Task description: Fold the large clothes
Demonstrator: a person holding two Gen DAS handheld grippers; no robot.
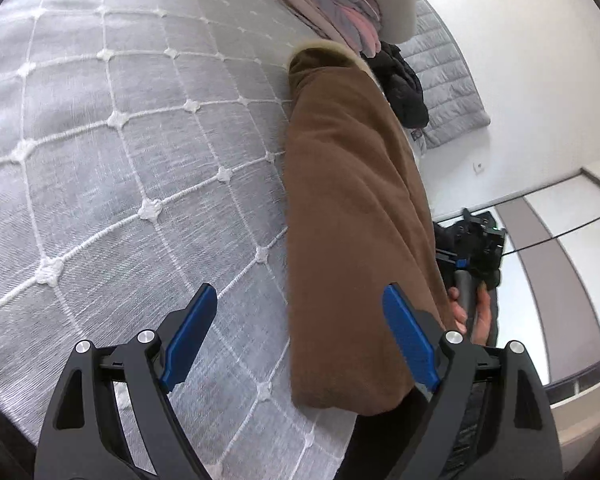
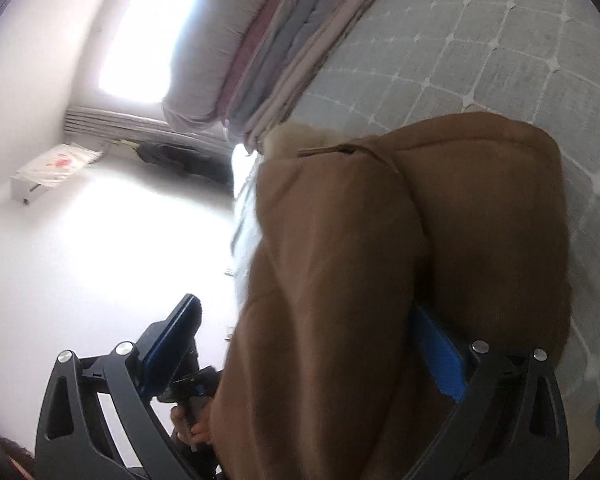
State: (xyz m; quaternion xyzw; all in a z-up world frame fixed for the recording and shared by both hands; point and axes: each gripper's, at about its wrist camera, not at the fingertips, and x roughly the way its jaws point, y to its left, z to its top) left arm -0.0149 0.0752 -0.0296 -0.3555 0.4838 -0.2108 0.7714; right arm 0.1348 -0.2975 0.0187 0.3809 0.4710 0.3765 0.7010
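Brown coat (image 1: 352, 216) lies lengthwise along bed (image 1: 120, 140) edge, fur collar (image 1: 328, 46) at far end, hem nearest me. Looks already folded into narrow strip.

My left gripper (image 1: 300, 344): jaws spread, empty, over coat's near end and bare bed beside it.

My right gripper (image 2: 312, 360): jaws spread, coat bulk between them, nothing pinched that I can confirm; right pad half hidden by cloth.

Judged step: between folds, lengthwise fold done, crosswise fold pending. Next move calls for both jaws closing on hem corners, then carrying hem toward collar.
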